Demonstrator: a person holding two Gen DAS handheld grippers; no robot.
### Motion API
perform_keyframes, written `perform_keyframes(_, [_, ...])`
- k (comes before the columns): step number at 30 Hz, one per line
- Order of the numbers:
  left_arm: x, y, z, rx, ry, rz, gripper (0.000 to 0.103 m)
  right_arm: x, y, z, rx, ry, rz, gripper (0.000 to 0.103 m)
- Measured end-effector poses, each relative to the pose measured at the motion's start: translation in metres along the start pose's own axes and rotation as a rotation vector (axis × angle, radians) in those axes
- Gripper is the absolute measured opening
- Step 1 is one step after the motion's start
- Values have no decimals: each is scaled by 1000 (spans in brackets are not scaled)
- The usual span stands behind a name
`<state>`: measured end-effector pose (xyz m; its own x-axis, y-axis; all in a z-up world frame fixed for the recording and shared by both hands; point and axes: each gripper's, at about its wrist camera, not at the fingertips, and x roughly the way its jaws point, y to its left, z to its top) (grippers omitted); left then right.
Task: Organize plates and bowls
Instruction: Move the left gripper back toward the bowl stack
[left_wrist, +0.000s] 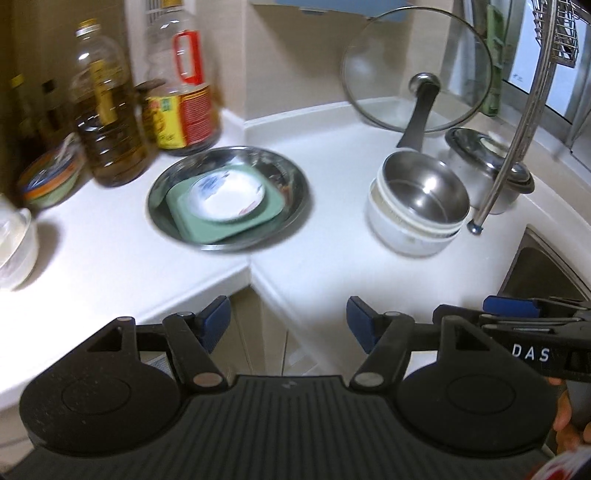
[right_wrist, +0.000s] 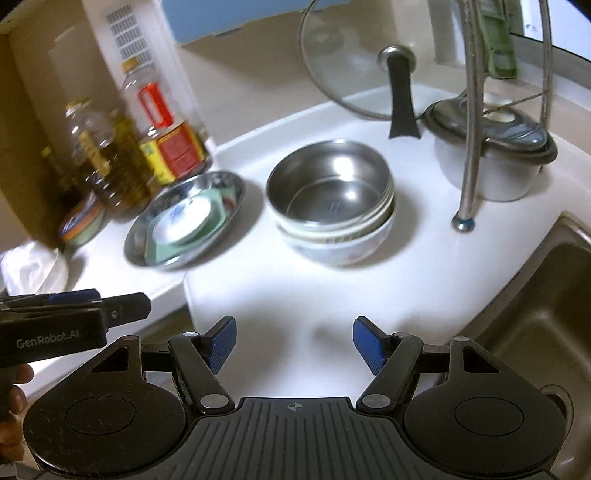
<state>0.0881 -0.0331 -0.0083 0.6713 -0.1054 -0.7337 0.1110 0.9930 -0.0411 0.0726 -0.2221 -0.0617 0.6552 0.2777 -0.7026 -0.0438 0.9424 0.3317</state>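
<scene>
Hovering released and empty, the left gripper (left_wrist: 288, 325) and right gripper (right_wrist: 293, 343) should square up before touching the nested steel-and-white-ceramic bowl stack (right_wrist: 330, 206) or the round steel plate (left_wrist: 229, 197) holding smaller dishes.

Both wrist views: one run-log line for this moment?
left gripper: open, empty | right gripper: open, empty | plate stack: saucer on green plate in steel dish | bowl stack: steel bowl on top
</scene>
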Motion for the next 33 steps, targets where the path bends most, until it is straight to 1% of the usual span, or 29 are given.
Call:
perform_keyframes(3, [-10,3,-13,-18,1,29,67,-2,3,-8,-26,10,9,70])
perform_keyframes(7, [-18,8,-23,-39,7,52,67,-4,9,-14,-56,28,23,70])
perform_keyframes(12, [-23,16,-23,-40,0,60,67,-1,21,-18,-73,38,36,70])
perform_keyframes(16, [-21,24,-19,-34,4,55,67,4,30,-15,-80,42,38,70])
perform_keyframes(24, [-14,44,-5,-12,9,31,67,11,41,-10,-57,51,13,70])
perform_keyframes(33, [-4,58,7,26,9,-18,67,20,53,-4,-25,42,-23,70])
